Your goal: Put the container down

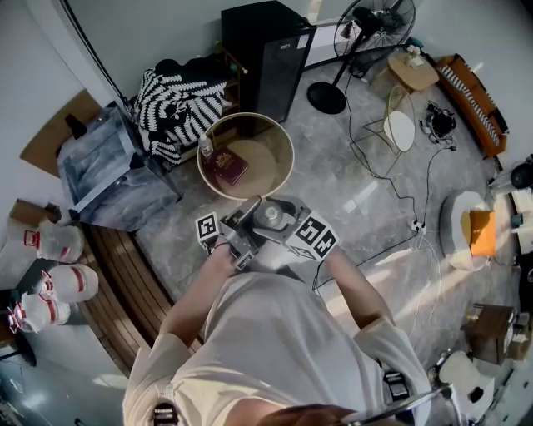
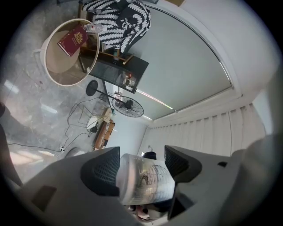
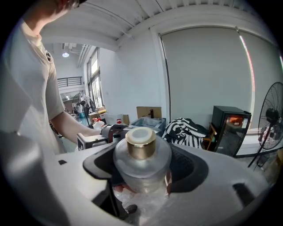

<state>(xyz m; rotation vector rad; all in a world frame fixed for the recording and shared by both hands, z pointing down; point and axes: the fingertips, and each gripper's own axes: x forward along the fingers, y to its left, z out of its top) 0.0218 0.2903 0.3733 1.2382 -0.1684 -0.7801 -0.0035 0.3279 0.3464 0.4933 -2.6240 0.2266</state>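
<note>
The left gripper point(image 1: 241, 234) and the right gripper point(image 1: 288, 226) meet just off the near rim of the round table point(image 1: 271, 160). Together they hold a small clear container point(image 1: 269, 215) with a round cap between them, above the grey floor. On the table's left half lie a dark red book point(image 1: 226, 166) and, just beside it, a small bottle point(image 1: 206, 147). Beyond the table stands a black cabinet point(image 1: 262, 54), to the table's left a black-and-white striped cloth point(image 1: 177, 101) and a grey storage bin point(image 1: 107, 166), and to its far right a pedestal fan point(image 1: 376, 23).
</note>
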